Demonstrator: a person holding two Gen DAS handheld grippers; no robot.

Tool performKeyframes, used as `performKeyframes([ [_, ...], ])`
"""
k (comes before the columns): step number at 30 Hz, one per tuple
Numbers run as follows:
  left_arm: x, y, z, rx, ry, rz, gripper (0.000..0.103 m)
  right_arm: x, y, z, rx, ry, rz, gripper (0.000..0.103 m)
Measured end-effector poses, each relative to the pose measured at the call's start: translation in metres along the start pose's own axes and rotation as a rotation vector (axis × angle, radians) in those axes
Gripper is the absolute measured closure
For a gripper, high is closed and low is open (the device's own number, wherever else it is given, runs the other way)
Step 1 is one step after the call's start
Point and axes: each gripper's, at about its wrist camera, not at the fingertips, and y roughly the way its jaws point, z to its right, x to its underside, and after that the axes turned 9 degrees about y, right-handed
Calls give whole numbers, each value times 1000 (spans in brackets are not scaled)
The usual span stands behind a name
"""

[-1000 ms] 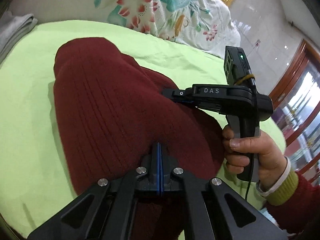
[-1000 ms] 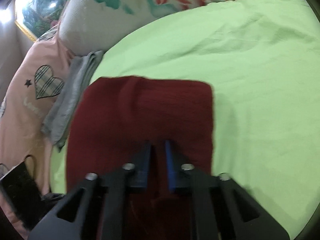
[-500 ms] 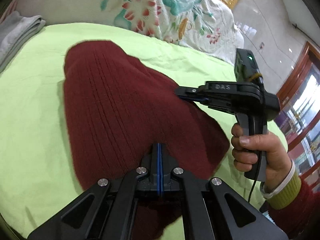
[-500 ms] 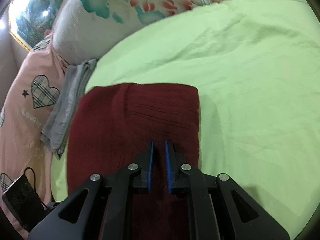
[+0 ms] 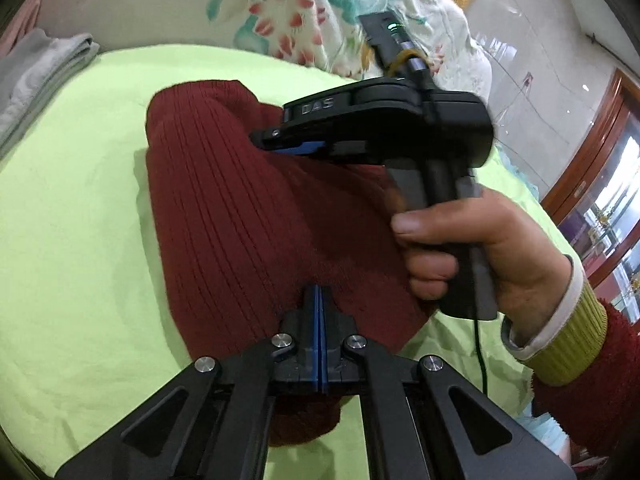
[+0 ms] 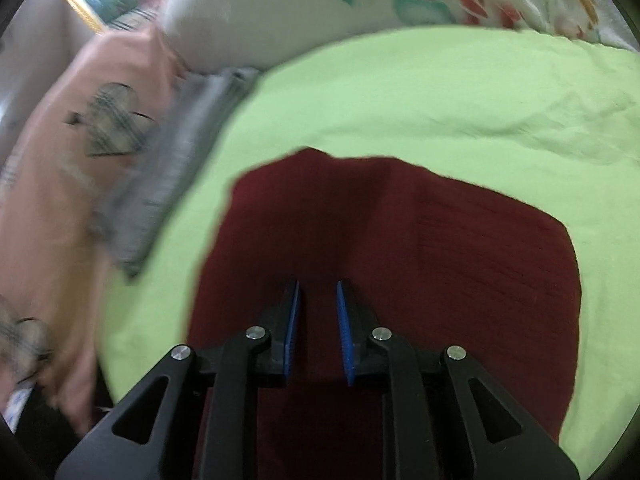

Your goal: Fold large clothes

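Observation:
A dark red ribbed sweater (image 5: pixel 248 216) lies folded on the light green sheet (image 5: pixel 72 240). My left gripper (image 5: pixel 320 289) is shut, its tips down at the sweater's near part, and no fabric shows between the blue pads. A hand holds my right gripper (image 5: pixel 272 142) just above the sweater's far right side. In the right wrist view the right gripper (image 6: pixel 318 284) hovers over the sweater (image 6: pixel 460 280). Its jaws are opening, and only a narrow gap shows between the pads, with nothing pressed in it.
A folded grey cloth (image 5: pixel 36 76) lies at the sheet's far left edge, also seen as grey cloth (image 6: pixel 176 168) in the right wrist view. A floral quilt (image 5: pixel 288 12) is bunched behind the sheet. A pink pillow (image 6: pixel 72 152) with plaid hearts sits to the left. Bare green sheet (image 6: pixel 440 100) surrounds the sweater.
The right gripper has swung left over the sweater and nearer the left camera, and its pads have spread a little. The left gripper stays shut at the sweater's near part.

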Motion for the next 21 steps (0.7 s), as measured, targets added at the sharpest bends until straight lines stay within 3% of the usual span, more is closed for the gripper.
performKeyframes([
  [2, 1, 5, -1, 15, -6, -1, 103, -2, -3, 10, -38, 49, -5, 88],
  [5, 2, -1, -2, 8, -16, 10, 103, 6, -30, 11, -26, 55, 32, 83],
  [8, 4, -21, -4, 14, -37, 47, 102, 27, -71, 19, -48, 89, 81, 82],
  [12, 14, -47, 1, 35, -22, 83, 102, 73, -116, 40, -62, 113, 108, 72],
  [14, 20, -51, 8, 30, 13, 73, 101, 94, -123, 45, -80, 114, 93, 72],
  [16, 25, -41, 15, -25, 32, 25, 101, 111, -123, 52, -23, 95, 86, 72],
  [18, 28, -26, 8, -19, 2, -18, 102, 119, -118, 64, 60, 111, 83, 72],
  [21, 33, -15, 2, 1, -51, -26, 102, 120, -121, 79, 38, 173, 101, 72],
])
